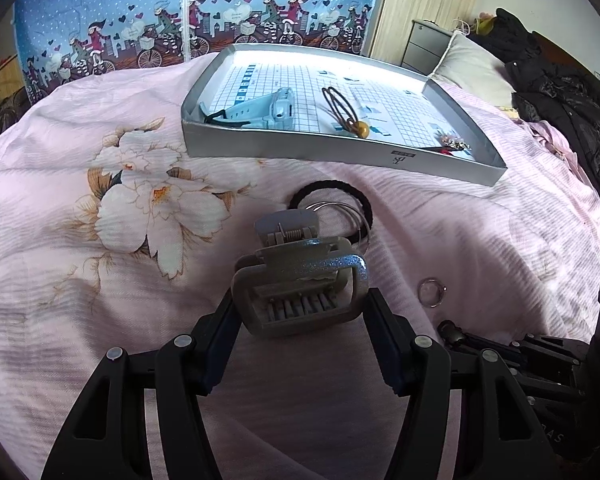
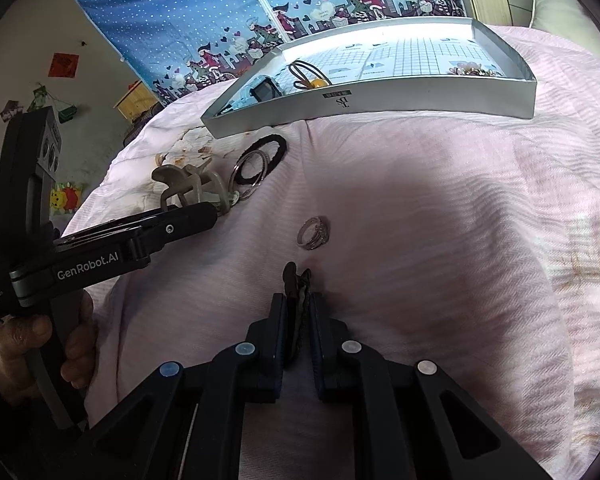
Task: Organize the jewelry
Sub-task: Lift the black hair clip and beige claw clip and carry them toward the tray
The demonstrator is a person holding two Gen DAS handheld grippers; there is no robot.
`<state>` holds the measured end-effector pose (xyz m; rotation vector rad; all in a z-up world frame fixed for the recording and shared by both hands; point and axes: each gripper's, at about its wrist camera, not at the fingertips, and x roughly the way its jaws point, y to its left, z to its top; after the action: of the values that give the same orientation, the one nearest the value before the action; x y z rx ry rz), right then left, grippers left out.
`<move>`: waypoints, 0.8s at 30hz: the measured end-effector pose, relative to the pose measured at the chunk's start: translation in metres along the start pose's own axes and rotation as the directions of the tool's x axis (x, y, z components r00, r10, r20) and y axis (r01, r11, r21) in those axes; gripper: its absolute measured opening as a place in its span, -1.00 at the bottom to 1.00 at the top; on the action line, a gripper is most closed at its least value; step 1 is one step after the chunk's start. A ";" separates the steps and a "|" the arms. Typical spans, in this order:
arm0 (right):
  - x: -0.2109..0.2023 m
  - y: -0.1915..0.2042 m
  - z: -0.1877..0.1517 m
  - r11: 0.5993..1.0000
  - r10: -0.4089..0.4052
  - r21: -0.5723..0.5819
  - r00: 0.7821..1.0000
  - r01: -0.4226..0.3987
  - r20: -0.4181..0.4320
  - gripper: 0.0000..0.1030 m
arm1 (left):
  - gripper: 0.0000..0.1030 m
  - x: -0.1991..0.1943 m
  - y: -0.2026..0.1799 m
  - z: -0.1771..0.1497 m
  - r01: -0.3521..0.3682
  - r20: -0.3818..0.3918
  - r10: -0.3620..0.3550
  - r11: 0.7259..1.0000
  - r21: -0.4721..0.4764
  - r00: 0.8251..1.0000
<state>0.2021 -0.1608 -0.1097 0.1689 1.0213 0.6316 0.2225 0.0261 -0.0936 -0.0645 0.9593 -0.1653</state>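
My left gripper (image 1: 300, 314) is shut on a beige hair claw (image 1: 300, 280) with a glittery blue edge, low over the pink bedspread. The right wrist view shows the same hair claw (image 2: 186, 184) at the left gripper's fingertips (image 2: 204, 216). My right gripper (image 2: 299, 308) is shut on a small dark hair clip (image 2: 296, 280) standing edge-up between the pads. A silver ring (image 2: 314, 232) lies just ahead of it. The silver tray (image 1: 340, 156) at the back holds a light blue watch (image 1: 260, 110), a brown hair tie with a yellow bead (image 1: 348, 116) and a sparkly brooch (image 1: 452, 144).
A black hair tie (image 1: 332, 202), thin silver hoops (image 1: 342, 212) and a lilac claw clip (image 1: 286, 226) lie between the left gripper and the tray. A blue printed fabric wardrobe (image 1: 180, 12) stands behind the bed; a pillow (image 1: 472, 64) and dark clothes (image 1: 560, 92) lie at right. A hand (image 2: 40, 340) holds the left gripper's handle.
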 end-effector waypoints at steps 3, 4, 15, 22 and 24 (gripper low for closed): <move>0.001 0.001 0.000 1.000 0.006 -0.002 1.000 -0.006 0.006 -0.83 | 0.07 -0.001 -0.002 0.000 0.014 0.005 -0.015 1.000 0.012 1.000; 0.001 0.000 0.000 1.000 0.009 0.001 1.000 -0.009 0.008 -0.84 | 0.07 0.000 -0.002 0.000 0.023 0.003 -0.023 1.000 0.015 1.000; -0.014 -0.001 0.004 1.000 0.012 0.006 0.994 -0.013 0.107 -0.86 | 0.07 -0.011 -0.006 0.001 0.068 0.065 -0.070 0.997 0.035 0.995; -0.024 -0.012 0.011 0.999 -0.001 0.046 0.986 -0.007 0.164 -0.86 | 0.06 -0.018 -0.005 0.004 0.074 0.106 -0.076 0.997 0.028 0.991; -0.028 -0.013 0.015 0.999 -0.015 0.043 0.982 0.007 0.186 -0.86 | 0.06 -0.024 -0.006 0.007 0.078 0.133 -0.081 0.997 0.029 0.988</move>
<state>0.2102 -0.1852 -0.0862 0.2544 0.8543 0.5731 0.2143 0.0242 -0.0697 -0.0904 0.8210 -0.2429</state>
